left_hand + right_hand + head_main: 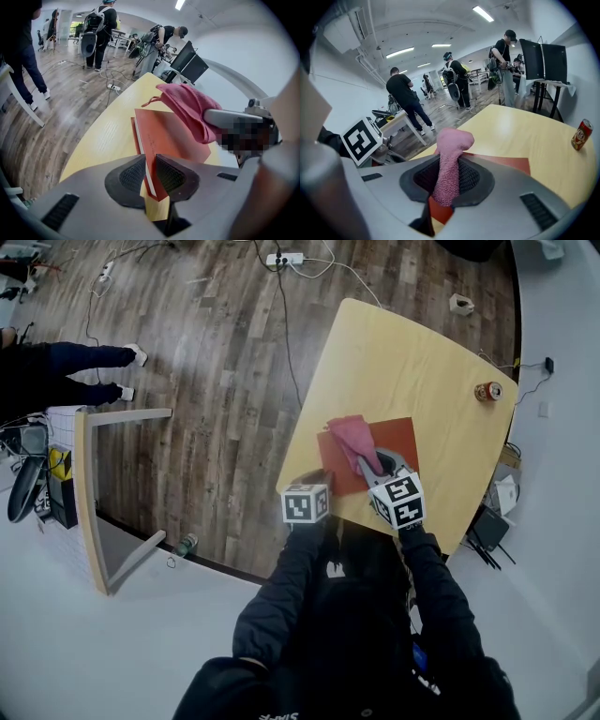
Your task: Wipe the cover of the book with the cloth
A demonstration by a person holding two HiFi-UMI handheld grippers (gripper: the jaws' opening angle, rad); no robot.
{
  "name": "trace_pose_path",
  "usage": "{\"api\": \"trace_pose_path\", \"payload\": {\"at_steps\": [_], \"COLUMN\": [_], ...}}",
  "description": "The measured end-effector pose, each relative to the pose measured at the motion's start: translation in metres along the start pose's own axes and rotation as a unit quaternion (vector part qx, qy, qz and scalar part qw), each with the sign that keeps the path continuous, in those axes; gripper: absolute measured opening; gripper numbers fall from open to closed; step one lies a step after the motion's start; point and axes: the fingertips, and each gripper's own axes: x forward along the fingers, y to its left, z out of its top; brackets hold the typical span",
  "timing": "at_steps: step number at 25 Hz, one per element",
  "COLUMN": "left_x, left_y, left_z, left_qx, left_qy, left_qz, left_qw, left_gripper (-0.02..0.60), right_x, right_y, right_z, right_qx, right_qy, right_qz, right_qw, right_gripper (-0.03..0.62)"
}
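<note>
A red book (392,441) lies flat near the front edge of the yellow table (422,362). Its near left corner is pinched between the jaws of my left gripper (151,176), which is shut on the book (164,136). A pink cloth (354,442) rests bunched on the cover. My right gripper (449,180) is shut on the cloth (449,161), which sticks up from between the jaws over the red cover (506,164). In the left gripper view the cloth (190,110) hangs from the right gripper's finger (225,117) above the book.
A red drink can (487,391) (581,134) stands at the table's far right edge. A small light table (94,493) stands on the floor to the left. Cables and a power strip (284,259) cross the wooden floor. Several people stand in the background.
</note>
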Motion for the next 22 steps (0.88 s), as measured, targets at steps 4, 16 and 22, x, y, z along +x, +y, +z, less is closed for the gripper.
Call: {"api": "trace_pose_path", "payload": {"at_steps": [4,16,22], "left_x": [0.001,0.002,0.003], "left_y": [0.001,0.002,0.002], "left_z": [-0.001,-0.003,-0.003], "left_qx": [0.0,0.003,0.001], "left_qy": [-0.001,0.0,0.0], "left_qz": [-0.004,-0.012,-0.012], "left_qw": [1.0,0.9999,0.9999], "left_gripper": [0.087,0.087,0.087], "right_x": [0.015,0.048,0.043], "right_y": [0.037,0.049,0.035], "right_z": [-0.016,-0.061,-0.066], "right_qx": [-0.008,-0.015,-0.004], "right_qy": [0.014,0.089,0.088], "right_qz": [0.042,0.047,0.029], "right_qw": [0.999,0.995,0.996], "right_gripper": [0.083,0.083,0.083]}}
